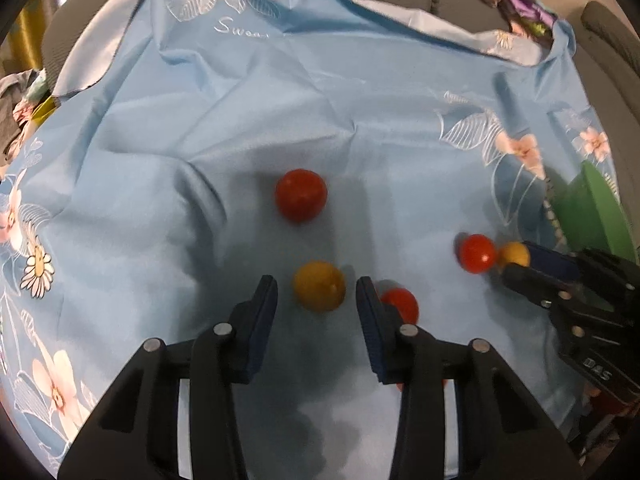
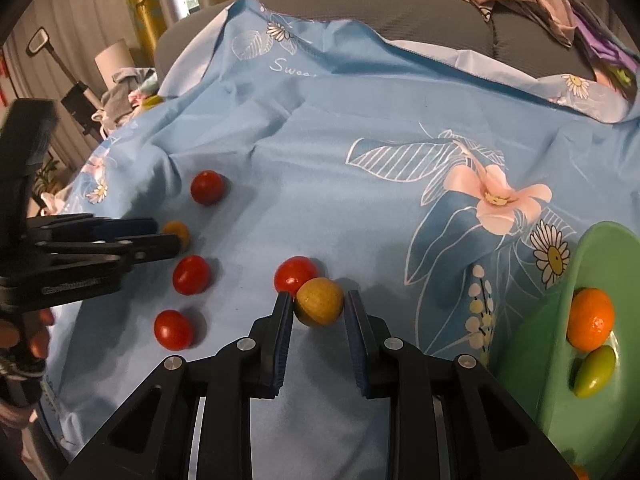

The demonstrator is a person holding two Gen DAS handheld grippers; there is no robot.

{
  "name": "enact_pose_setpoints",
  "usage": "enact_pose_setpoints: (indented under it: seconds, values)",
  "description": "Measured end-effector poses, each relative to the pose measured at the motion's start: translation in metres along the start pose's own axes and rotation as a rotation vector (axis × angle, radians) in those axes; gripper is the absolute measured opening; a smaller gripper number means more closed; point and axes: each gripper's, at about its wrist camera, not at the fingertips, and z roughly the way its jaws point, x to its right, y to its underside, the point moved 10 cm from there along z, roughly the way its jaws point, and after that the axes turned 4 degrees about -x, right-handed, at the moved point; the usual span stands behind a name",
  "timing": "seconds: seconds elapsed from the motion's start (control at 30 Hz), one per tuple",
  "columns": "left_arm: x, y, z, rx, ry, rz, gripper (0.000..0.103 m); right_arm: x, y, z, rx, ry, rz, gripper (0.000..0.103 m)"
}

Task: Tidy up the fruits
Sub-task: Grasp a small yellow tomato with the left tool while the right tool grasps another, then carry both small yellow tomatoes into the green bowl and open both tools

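A yellow fruit (image 2: pixel 320 301) lies on the blue flowered cloth (image 2: pixel 360 200), between the spread jaws of the right gripper (image 2: pixel 318 312), touching a red tomato (image 2: pixel 295 274) behind it. To the right, a green bowl (image 2: pixel 560 360) holds an orange (image 2: pixel 591 318) and a green fruit (image 2: pixel 595 370). The left gripper (image 1: pixel 317 294), jaws also spread, flanks another yellow fruit (image 1: pixel 319 286); a red tomato (image 1: pixel 301 195) sits beyond it.

Left tool (image 1: pixel 317 292) low, jaws spread, right tool (image 2: pixel 319 308) likewise parted
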Motion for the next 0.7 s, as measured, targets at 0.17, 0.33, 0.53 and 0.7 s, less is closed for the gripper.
enact_pose_setpoints:
  seconds: [0.17, 0.33, 0.53, 0.7]
  values:
    - [-0.003, -0.004, 0.005, 0.003, -0.027, 0.002, 0.027, -0.001, -0.001, -0.001, 0.009, -0.015, 0.002, 0.028]
    - [-0.002, 0.002, 0.0, 0.011, -0.029, 0.015, 0.027, -0.001, 0.001, -0.003, 0.016, -0.02, 0.012, 0.028]
    - [0.004, 0.012, -0.029, 0.053, 0.014, -0.001, 0.027, -0.003, 0.007, -0.015, 0.028, -0.029, 0.023, 0.028]
    - [0.017, 0.027, -0.059, 0.095, 0.056, 0.009, 0.027, -0.006, 0.018, -0.03, 0.04, -0.039, 0.035, 0.028]
